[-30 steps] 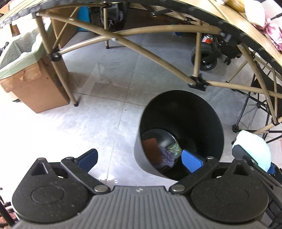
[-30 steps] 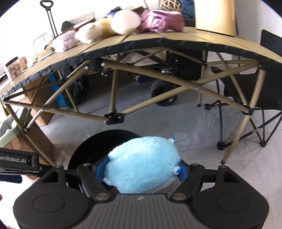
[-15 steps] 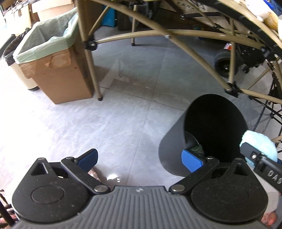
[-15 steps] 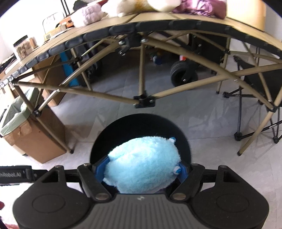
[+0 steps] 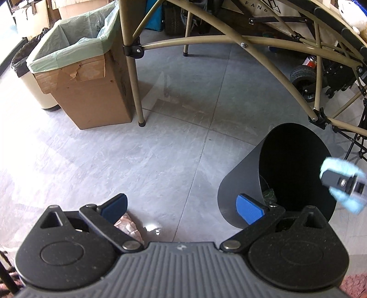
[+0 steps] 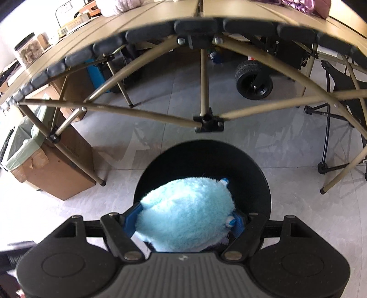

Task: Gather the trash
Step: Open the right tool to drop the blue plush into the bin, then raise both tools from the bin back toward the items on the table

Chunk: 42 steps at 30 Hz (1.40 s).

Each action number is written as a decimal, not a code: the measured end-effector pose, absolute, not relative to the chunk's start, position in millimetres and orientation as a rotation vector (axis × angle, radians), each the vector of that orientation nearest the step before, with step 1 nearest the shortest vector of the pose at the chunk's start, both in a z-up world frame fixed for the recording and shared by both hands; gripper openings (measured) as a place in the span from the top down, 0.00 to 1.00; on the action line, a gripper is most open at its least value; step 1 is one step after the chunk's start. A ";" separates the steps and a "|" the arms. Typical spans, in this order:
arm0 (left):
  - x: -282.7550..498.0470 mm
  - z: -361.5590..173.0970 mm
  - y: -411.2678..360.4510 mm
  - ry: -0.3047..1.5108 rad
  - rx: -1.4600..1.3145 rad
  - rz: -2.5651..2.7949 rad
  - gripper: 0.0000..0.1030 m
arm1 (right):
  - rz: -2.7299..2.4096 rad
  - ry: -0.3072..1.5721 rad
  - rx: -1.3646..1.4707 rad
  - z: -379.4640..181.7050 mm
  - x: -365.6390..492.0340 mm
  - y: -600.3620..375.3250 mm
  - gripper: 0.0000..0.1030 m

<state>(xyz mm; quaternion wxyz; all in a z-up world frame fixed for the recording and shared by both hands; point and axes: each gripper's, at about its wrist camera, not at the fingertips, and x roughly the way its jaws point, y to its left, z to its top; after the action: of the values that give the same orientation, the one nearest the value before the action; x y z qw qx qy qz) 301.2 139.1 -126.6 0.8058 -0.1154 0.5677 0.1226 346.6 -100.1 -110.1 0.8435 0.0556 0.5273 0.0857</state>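
Right gripper [image 6: 187, 223]: jaws clamped on a light blue plush toy [image 6: 187, 216], blue pads pressing on both flanks. The toy hangs directly over the open mouth of a round black bin [image 6: 259, 181] standing on the grey tiled floor [image 6: 286, 149]. In the left wrist view the same toy [image 5: 332, 163] shows blurred at the bin's far right edge.

Left gripper [image 5: 182, 206]: jaws spread wide apart, nothing between the blue pads [image 5: 248, 207]. It points down at bare floor to the left of the bin [image 5: 238, 190]; its right pad overlaps the bin's near wall in the frame. Inside the bin, a scrap of green material [image 5: 269, 194] is visible low down; the rest of the contents are too dark to make out. A pinkish patterned item [image 5: 127, 225] lies partly hidden behind the left finger; cannot identify it.

Beyond the bin: the tan tube frame [image 6: 204, 87] of a folding worktop [image 6: 160, 13], its black joint [image 6: 208, 123] just behind the bin's rim. Farther left, a cardboard box [image 5: 91, 91] lined with a pale green bag [image 5: 78, 34], beside one frame leg [image 5: 135, 75]. At the back, a black wheel [image 6: 254, 80] and a folding chair [image 6: 339, 110].
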 end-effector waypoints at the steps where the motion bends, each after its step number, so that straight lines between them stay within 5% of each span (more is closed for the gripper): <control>1: 301.6 -127.2 139.3 1.216 -0.248 0.265 0.00 | 0.180 1.109 0.114 -108.5 349.8 -99.2 0.27; 42: 305.9 -132.6 133.7 1.233 -0.231 0.268 0.00 | 0.140 1.139 0.070 -121.1 352.7 -102.9 0.14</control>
<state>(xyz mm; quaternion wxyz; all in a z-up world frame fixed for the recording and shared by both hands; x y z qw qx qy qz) 305.9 133.7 -132.6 0.8012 -0.1078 0.5752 0.1252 352.7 -102.9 -121.1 0.8393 0.0329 0.5387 0.0660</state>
